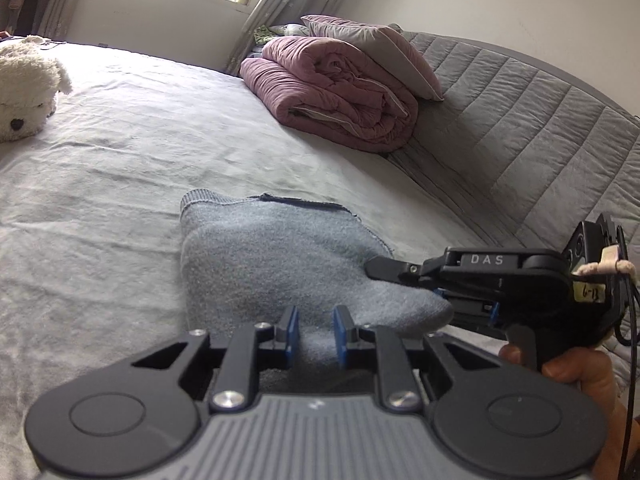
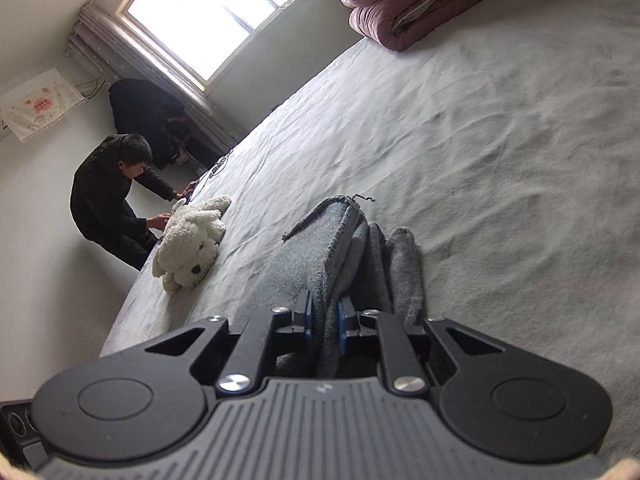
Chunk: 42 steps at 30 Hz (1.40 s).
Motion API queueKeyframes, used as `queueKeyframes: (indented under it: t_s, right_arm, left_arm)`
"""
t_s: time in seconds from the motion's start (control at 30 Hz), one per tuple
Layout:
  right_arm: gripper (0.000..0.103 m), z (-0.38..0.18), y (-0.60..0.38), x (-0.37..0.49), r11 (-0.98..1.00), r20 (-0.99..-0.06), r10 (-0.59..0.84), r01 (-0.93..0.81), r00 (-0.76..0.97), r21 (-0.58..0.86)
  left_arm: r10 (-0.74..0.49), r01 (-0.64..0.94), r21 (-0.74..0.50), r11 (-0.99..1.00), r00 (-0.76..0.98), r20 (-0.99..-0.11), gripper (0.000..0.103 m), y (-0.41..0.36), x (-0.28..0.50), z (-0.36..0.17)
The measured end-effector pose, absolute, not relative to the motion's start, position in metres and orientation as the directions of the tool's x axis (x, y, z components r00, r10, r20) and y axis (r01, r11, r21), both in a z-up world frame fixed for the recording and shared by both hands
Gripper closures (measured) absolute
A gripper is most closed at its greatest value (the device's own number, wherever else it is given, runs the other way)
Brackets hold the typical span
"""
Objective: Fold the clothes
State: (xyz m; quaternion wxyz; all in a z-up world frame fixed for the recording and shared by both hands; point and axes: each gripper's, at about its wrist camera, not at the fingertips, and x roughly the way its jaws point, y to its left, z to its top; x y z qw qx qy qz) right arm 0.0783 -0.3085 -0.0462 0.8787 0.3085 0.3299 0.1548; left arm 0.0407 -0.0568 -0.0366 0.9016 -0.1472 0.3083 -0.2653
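Left tool (image 1: 316, 334) nipped on the grey garment (image 1: 280, 256), near edge; right tool (image 2: 325, 326) nipped on a bunched fold of it. Garment lies on the bed (image 1: 120, 152). Left view alone shows the right tool's side, hand (image 1: 576, 372) beneath. Right view, rolled, alone shows a person (image 2: 108, 196) by the plush dog (image 2: 192, 244).

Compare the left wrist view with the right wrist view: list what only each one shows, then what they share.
Only the left wrist view shows the grey quilted headboard, the grey pillow on the quilt, and the right gripper from the side, jaws on the garment's edge.

Only the right wrist view shows a person in dark clothes bending at the bed's far edge and a white wall cloth.

Both show the grey knitted garment, white plush dog, rolled pink quilt, pale bedsheet and window.
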Motion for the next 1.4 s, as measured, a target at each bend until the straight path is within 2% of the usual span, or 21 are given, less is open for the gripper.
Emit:
queueKeyframes:
  t_s: [0.13,0.4,0.5,0.7,0.77,0.87,0.9,0.93,1.07,1.4]
  right_arm:
    - [0.082,-0.057,-0.314,0.081,0.769,-0.528,0.469,-0.033,0.708,0.638]
    - [0.08,-0.032,-0.317,0.078,0.808,-0.469,0.418,-0.083,0.778,0.584]
    - [0.08,-0.034,-0.312,0.081,0.804,-0.462,0.44,-0.109,0.77,0.585]
    - [0.08,-0.048,-0.315,0.091,0.797,-0.509,0.448,-0.07,0.735,0.6]
    - [0.08,-0.045,-0.317,0.09,0.794,-0.502,0.452,-0.076,0.738,0.604]
    - [0.08,-0.04,-0.318,0.088,0.795,-0.489,0.446,-0.081,0.75,0.602]
    - [0.08,-0.039,-0.319,0.088,0.796,-0.49,0.44,-0.074,0.753,0.601]
    - [0.08,-0.039,-0.319,0.087,0.796,-0.49,0.433,-0.067,0.756,0.601]
    - [0.08,-0.036,-0.324,0.084,0.796,-0.497,0.418,-0.044,0.761,0.603]
    - [0.08,-0.032,-0.321,0.083,0.798,-0.497,0.43,-0.061,0.753,0.599]
  left_arm:
    - [-0.576,0.413,-0.409,0.814,0.663,-0.478,0.085,-0.065,0.039,-0.038]
    - [-0.647,0.527,-0.377,0.762,0.621,-0.442,0.085,-0.093,0.04,-0.038]
    - [-0.676,0.57,-0.367,0.735,0.579,-0.455,0.085,-0.109,0.041,-0.046]
    - [-0.712,0.664,-0.314,0.679,0.489,-0.505,0.085,-0.127,0.032,-0.061]
    - [-0.735,0.674,-0.341,0.655,0.464,-0.495,0.082,-0.121,0.033,-0.052]
    - [-0.765,0.68,-0.38,0.627,0.446,-0.464,0.067,-0.108,0.037,-0.038]
    - [-0.766,0.681,-0.378,0.628,0.456,-0.452,0.06,-0.104,0.04,-0.034]
    - [-0.763,0.679,-0.372,0.633,0.469,-0.445,0.059,-0.1,0.045,-0.031]
    - [-0.712,0.643,-0.331,0.691,0.525,-0.466,0.059,-0.094,0.079,-0.029]
    - [-0.635,0.639,-0.225,0.735,0.535,-0.557,0.061,-0.126,0.157,-0.04]
